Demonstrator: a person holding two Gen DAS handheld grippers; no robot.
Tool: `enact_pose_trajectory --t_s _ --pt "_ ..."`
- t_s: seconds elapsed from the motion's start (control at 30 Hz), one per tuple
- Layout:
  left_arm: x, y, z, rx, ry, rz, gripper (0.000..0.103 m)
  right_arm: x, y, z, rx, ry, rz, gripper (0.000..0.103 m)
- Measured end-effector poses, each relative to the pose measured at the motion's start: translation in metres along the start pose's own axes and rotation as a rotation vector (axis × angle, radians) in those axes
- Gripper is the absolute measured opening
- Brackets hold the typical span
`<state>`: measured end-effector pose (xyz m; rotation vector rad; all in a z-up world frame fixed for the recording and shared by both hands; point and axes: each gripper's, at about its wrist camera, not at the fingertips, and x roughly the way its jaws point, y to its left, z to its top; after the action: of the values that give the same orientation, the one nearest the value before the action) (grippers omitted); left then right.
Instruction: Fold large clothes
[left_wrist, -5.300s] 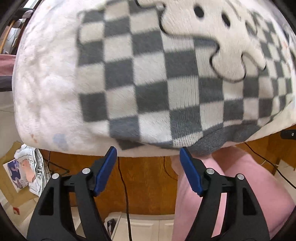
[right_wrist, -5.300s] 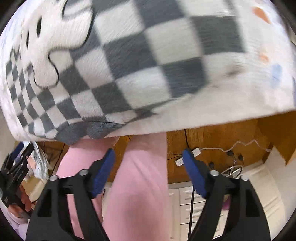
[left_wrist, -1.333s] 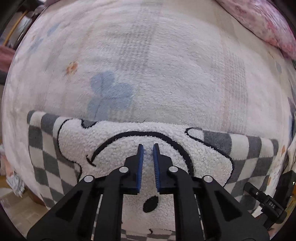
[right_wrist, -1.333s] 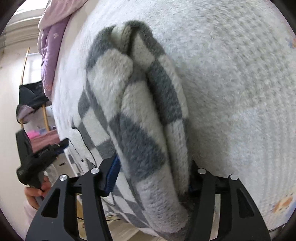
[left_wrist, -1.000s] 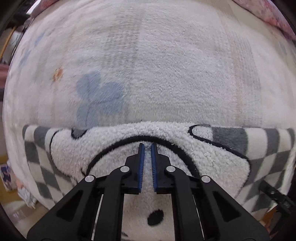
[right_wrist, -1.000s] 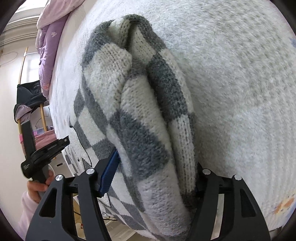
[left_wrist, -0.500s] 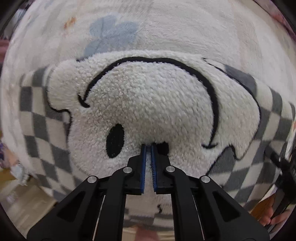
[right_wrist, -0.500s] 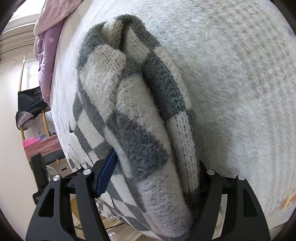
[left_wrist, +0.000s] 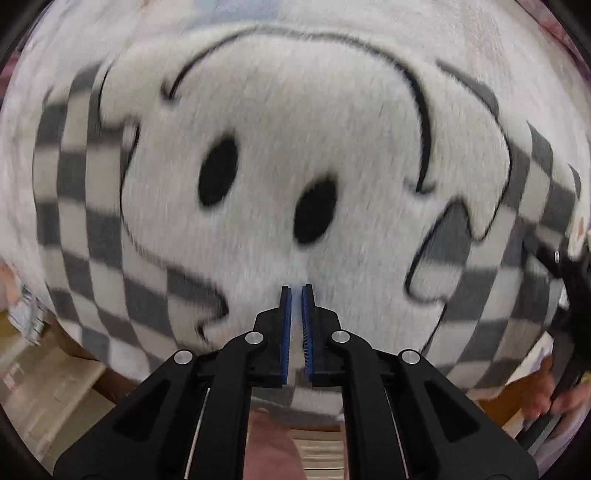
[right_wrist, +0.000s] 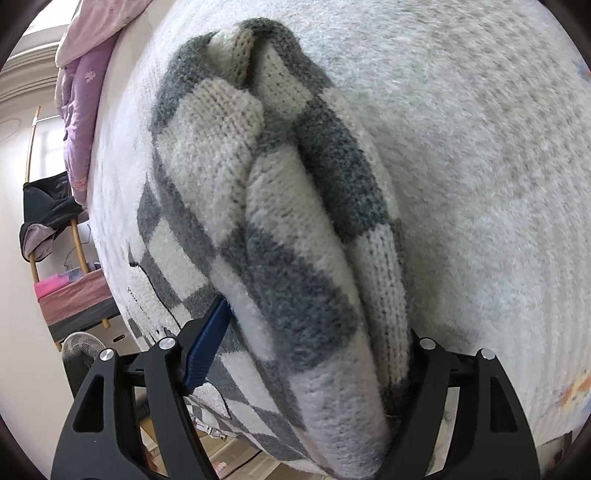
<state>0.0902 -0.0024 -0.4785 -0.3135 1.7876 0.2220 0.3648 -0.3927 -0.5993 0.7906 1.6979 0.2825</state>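
A grey-and-white checkered knit sweater (left_wrist: 280, 177) with a fluffy white cartoon face lies on a pale fleece bed cover (right_wrist: 480, 147). My left gripper (left_wrist: 296, 290) is shut and empty, its tips just above the face's lower part, near the sweater's front edge. My right gripper (right_wrist: 317, 321) is shut on the thick folded side edge of the sweater (right_wrist: 288, 229); the bundle fills the jaws and hides the right finger's pad. The blue left pad (right_wrist: 207, 343) presses the fabric. The right gripper and the hand holding it show at the right edge of the left wrist view (left_wrist: 569, 295).
A purple quilt (right_wrist: 81, 92) lies at the far end of the bed. A chair with dark clothes (right_wrist: 44, 218), a low red-topped stand (right_wrist: 70, 299) and a fan (right_wrist: 77, 347) stand beside the bed. Floor and papers (left_wrist: 26, 321) show below the bed's front edge.
My left gripper, still shut, has pulled back toward the bed's front edge, so the whole cartoon face now shows. My right gripper keeps its hold on the folded edge, almost still.
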Motion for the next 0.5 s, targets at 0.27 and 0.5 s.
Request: enact_pose_trajectory --t_s 0.27,0.5 --pt "0.001 0.028 0.018 -0.043 0.020 -0.100 0.005 0.007 0.018 -0.002 -0.073 0.008 -0.072 0.079" --pt "0.050 0.061 -0.020 -0.117 0.071 -0.128 0.004 0.017 0.033 -0.007 -0.086 -0.012 -0.110 0.084"
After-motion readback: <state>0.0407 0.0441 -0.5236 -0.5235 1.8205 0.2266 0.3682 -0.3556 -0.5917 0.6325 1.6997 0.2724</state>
